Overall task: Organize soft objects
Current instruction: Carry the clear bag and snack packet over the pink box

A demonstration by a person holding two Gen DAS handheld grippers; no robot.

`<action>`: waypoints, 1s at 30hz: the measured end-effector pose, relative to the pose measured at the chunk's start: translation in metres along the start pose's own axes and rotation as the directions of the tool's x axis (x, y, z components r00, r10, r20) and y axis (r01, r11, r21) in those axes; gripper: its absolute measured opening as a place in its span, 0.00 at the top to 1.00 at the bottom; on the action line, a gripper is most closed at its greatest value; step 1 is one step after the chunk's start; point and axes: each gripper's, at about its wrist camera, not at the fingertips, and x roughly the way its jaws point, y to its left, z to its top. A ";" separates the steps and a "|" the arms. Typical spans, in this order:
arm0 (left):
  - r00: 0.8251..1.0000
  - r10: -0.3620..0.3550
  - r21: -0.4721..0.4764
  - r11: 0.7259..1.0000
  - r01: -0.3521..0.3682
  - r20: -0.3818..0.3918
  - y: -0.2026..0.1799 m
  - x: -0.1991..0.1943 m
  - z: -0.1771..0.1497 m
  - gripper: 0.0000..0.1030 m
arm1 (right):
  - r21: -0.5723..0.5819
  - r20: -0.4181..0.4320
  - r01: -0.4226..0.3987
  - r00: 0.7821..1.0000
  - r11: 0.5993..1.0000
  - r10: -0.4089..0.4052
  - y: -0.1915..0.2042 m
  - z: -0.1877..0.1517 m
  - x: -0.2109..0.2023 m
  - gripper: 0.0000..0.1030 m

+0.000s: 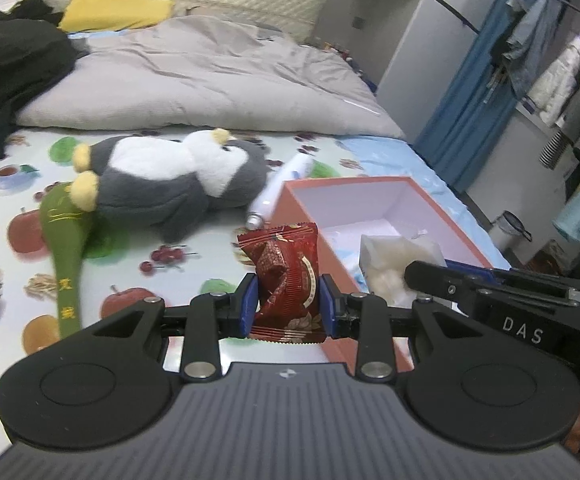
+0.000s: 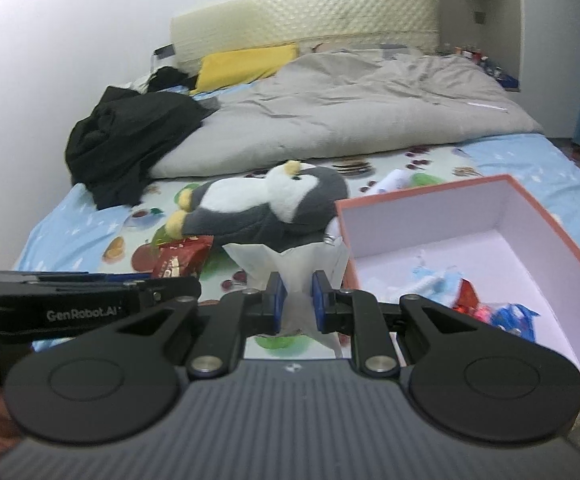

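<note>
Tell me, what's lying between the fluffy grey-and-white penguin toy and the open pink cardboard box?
A white tube lies there, one end against the penguin toy and the other near the pink box, seen best from the left wrist.

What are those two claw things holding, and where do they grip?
Left gripper: red snack packet, by its lower half. Right gripper: white tissue, by its pinched bottom.

A grey duvet (image 1: 210, 76), yellow pillow (image 1: 118, 10) and black clothing (image 1: 6, 68) lie at the bed's far end.
</note>
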 end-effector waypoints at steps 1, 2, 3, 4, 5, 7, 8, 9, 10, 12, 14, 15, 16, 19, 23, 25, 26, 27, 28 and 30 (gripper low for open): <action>1.000 -0.009 0.007 1.000 0.009 -0.003 -0.005 0.002 0.001 0.64 | 0.008 0.001 0.009 1.000 1.000 -0.009 -0.004 -0.001 -0.002 0.81; 1.000 -0.019 0.014 1.000 0.019 -0.005 -0.009 0.005 0.001 0.64 | 0.014 0.002 0.016 1.000 1.000 -0.016 -0.008 -0.002 -0.005 0.81; 1.000 -0.029 0.022 0.999 0.029 -0.007 -0.015 0.007 0.002 0.64 | 0.024 0.004 0.026 1.000 0.999 -0.026 -0.013 -0.003 -0.008 0.81; 0.999 -0.040 0.031 0.999 0.040 -0.010 -0.020 0.010 0.003 0.64 | 0.032 0.007 0.036 0.999 0.999 -0.036 -0.018 -0.004 -0.011 0.81; 0.999 -0.051 0.042 0.998 0.051 -0.013 -0.026 0.013 0.003 0.64 | 0.038 0.009 0.049 0.999 0.998 -0.049 -0.021 -0.005 -0.013 0.81; 0.997 -0.073 0.063 0.995 0.074 -0.024 -0.037 0.021 0.001 0.64 | 0.055 0.014 0.079 0.997 0.995 -0.080 -0.032 -0.008 -0.018 0.81; 0.996 -0.082 0.071 0.994 0.084 -0.036 -0.042 0.026 0.000 0.64 | 0.068 0.012 0.087 0.996 0.994 -0.088 -0.037 -0.010 -0.020 0.81; 0.995 -0.088 0.080 0.993 0.092 -0.050 -0.048 0.032 -0.001 0.64 | 0.084 0.006 0.092 0.996 0.992 -0.093 -0.043 -0.012 -0.020 0.81; 0.994 -0.095 0.087 0.991 0.100 -0.060 -0.053 0.037 -0.001 0.64 | 0.098 -0.001 0.100 0.995 0.990 -0.100 -0.049 -0.015 -0.020 0.81; 0.991 -0.105 0.093 0.989 0.113 -0.083 -0.059 0.047 -0.002 0.64 | 0.120 -0.018 0.116 0.993 0.986 -0.115 -0.059 -0.020 -0.018 0.81; 0.989 -0.110 0.099 0.988 0.120 -0.101 -0.065 0.058 -0.002 0.64 | 0.145 -0.034 0.127 0.992 0.981 -0.123 -0.069 -0.024 -0.015 0.81; 0.988 -0.111 0.105 0.987 0.122 -0.111 -0.069 0.063 -0.002 0.64 | 0.155 -0.040 0.133 0.991 0.979 -0.128 -0.074 -0.025 -0.013 0.81; 0.987 -0.112 0.110 0.986 0.125 -0.119 -0.071 0.069 0.000 0.64 | 0.164 -0.047 0.140 0.990 0.976 -0.134 -0.080 -0.026 -0.010 0.81; 0.983 -0.116 0.124 0.983 0.134 -0.145 -0.080 0.088 0.004 0.64 | 0.187 -0.059 0.150 0.988 0.971 -0.142 -0.094 -0.025 -0.002 0.81; 0.978 -0.114 0.142 0.980 0.140 -0.176 -0.091 0.117 0.013 0.64 | 0.207 -0.073 0.167 0.985 0.964 -0.155 -0.114 -0.022 0.008 0.81; 0.975 -0.115 0.151 0.978 0.144 -0.189 -0.097 0.133 0.018 0.64 | 0.217 -0.081 0.174 0.984 0.960 -0.160 -0.126 -0.019 0.017 0.81; 0.975 -0.114 0.155 0.977 0.145 -0.193 -0.099 0.142 0.020 0.64 | 0.220 -0.084 0.176 0.983 0.960 -0.161 -0.130 -0.018 0.021 0.81; 0.973 -0.113 0.158 0.977 0.146 -0.199 -0.101 0.149 0.023 0.64 | 0.220 -0.091 0.182 0.982 0.958 -0.166 -0.135 -0.017 0.026 0.81; 0.971 -0.110 0.163 0.976 0.146 -0.211 -0.104 0.159 0.026 0.64 | 0.219 -0.103 0.195 0.979 0.956 -0.176 -0.140 -0.015 0.032 0.81; 0.969 -0.107 0.173 0.974 0.147 -0.222 -0.108 0.175 0.031 0.64 | 0.230 -0.111 0.197 0.978 0.953 -0.175 -0.151 -0.012 0.043 0.81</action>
